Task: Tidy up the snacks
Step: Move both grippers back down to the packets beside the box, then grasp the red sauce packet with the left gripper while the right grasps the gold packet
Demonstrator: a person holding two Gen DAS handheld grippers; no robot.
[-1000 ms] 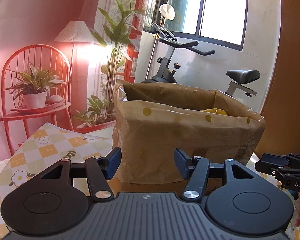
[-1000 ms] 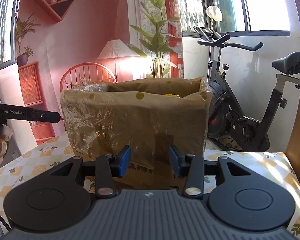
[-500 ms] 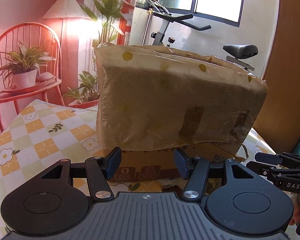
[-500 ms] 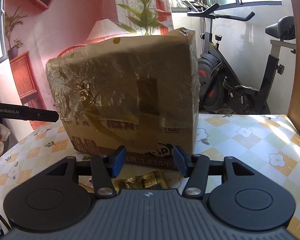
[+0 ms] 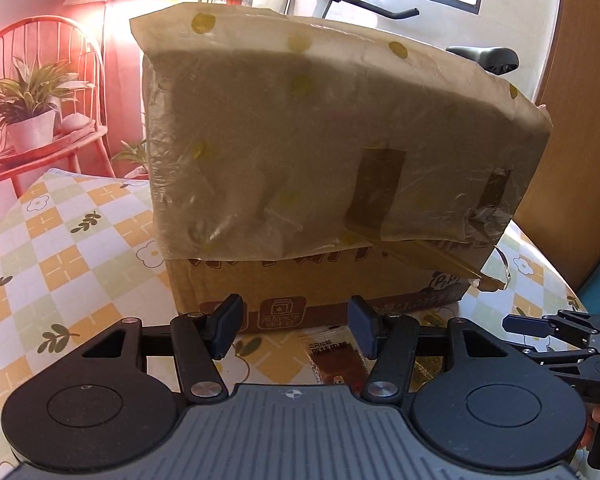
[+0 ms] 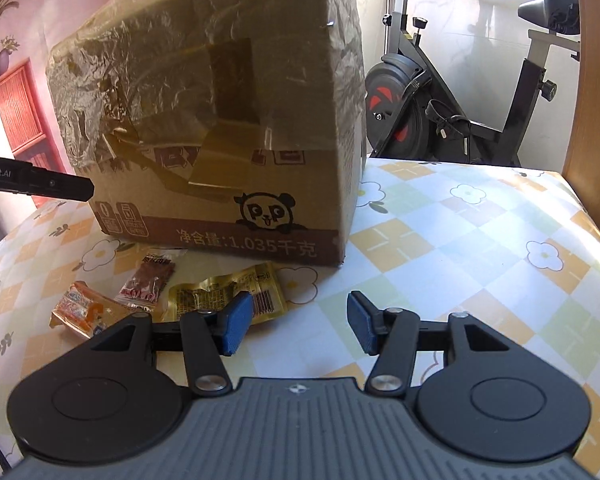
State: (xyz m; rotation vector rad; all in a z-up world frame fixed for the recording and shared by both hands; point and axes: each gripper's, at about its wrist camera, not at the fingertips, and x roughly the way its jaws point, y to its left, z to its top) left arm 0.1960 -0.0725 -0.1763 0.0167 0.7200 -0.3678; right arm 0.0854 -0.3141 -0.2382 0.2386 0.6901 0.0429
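Lying flat before the cardboard box: three crinkly snack packets.

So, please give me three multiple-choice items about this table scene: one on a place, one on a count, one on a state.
1. Where do the snack packets lie?
A. on top of the box
B. on the tablecloth before the box
C. on the chair

2. How many snack packets show in the right wrist view?
A. one
B. three
C. five

3. How is the right hand-held gripper?
A. open, holding nothing
B. shut on a packet
C. shut on the box

Answers: B, the yellow packet, brown packet and orange packet rest on the tablecloth in front of the cardboard box; B, these three are seen; A, the right hand-held gripper has nothing between its jaws.
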